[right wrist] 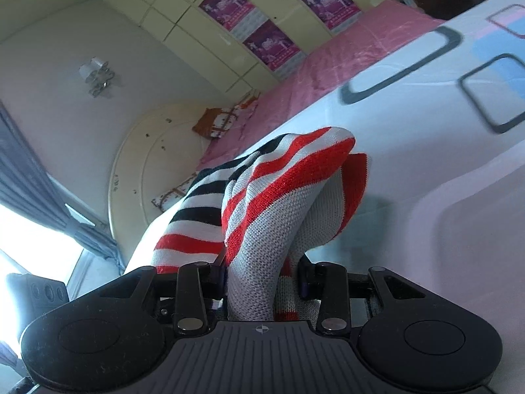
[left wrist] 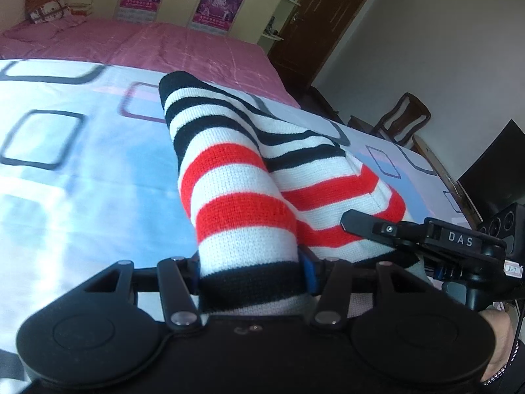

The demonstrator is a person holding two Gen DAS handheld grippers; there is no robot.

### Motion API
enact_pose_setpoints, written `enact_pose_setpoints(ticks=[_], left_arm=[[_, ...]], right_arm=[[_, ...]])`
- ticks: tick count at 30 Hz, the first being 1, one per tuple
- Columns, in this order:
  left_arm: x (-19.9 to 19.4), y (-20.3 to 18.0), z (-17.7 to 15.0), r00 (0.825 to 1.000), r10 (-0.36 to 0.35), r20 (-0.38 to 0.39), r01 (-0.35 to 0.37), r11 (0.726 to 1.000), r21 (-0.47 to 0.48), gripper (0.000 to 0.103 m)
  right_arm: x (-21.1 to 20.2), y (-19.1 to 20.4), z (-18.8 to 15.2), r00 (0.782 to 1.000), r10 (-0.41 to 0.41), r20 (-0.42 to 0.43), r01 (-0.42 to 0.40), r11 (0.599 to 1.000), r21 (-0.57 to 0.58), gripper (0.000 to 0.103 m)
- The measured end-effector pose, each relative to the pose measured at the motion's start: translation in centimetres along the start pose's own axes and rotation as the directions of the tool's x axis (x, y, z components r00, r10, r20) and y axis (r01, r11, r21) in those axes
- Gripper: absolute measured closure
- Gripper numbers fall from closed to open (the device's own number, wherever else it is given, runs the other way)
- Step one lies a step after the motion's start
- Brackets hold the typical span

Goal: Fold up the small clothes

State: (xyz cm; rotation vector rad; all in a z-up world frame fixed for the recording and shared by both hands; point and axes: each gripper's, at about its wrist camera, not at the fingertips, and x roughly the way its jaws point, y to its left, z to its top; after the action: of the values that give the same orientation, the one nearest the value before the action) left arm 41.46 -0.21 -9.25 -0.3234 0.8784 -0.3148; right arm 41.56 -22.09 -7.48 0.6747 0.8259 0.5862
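A small knitted garment with red, white and black stripes hangs bunched above the bed. My left gripper is shut on its black-edged hem, the fabric squeezed between the jaws. My right gripper is shut on another part of the same striped garment, which folds over in front of the camera. The right gripper also shows in the left wrist view, close on the right, touching the garment's edge. The fingertips of both are hidden by cloth.
Under the garment lies a white and blue bedsheet with dark rounded squares, then a pink cover. A cream wardrobe with purple posters stands behind. A wooden chair, a dark door and speakers are to the right.
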Motion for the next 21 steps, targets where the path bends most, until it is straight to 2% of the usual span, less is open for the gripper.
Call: enact_pose_setpoints(ticks=[8, 12, 17, 21], left_arm=[[-6.1, 10.1, 0.5, 0.999, -0.036, 0.010, 0.037, 0.999, -0.007, 0.051], [-8.6, 15.5, 1.2, 1.000, -0.028, 0.007, 0.028, 1.000, -0.006, 0.051], [-10.1, 20.4, 1.9, 1.000, 0.002, 0.018, -0.002, 1.000, -0.028, 0.051], [-10.1, 23.3, 2.2, 1.000, 0.018, 0.017, -0.018, 0.999, -0.037, 0.051]], right_arm=[[6.8, 9.0, -5.3, 0.999, -0.025, 0.019, 0.025, 1.000, 0.009, 0.065], [11.3, 12.8, -7.4, 1.000, -0.018, 0.013, 0.017, 1.000, 0.019, 0.065], [16.8, 15.6, -8.8, 1.000, -0.004, -0.008, 0.004, 1.000, 0.020, 0.065], [19.9, 16.2, -9.4, 1.000, -0.006, -0.030, 0.007, 1.000, 0.021, 0.065]])
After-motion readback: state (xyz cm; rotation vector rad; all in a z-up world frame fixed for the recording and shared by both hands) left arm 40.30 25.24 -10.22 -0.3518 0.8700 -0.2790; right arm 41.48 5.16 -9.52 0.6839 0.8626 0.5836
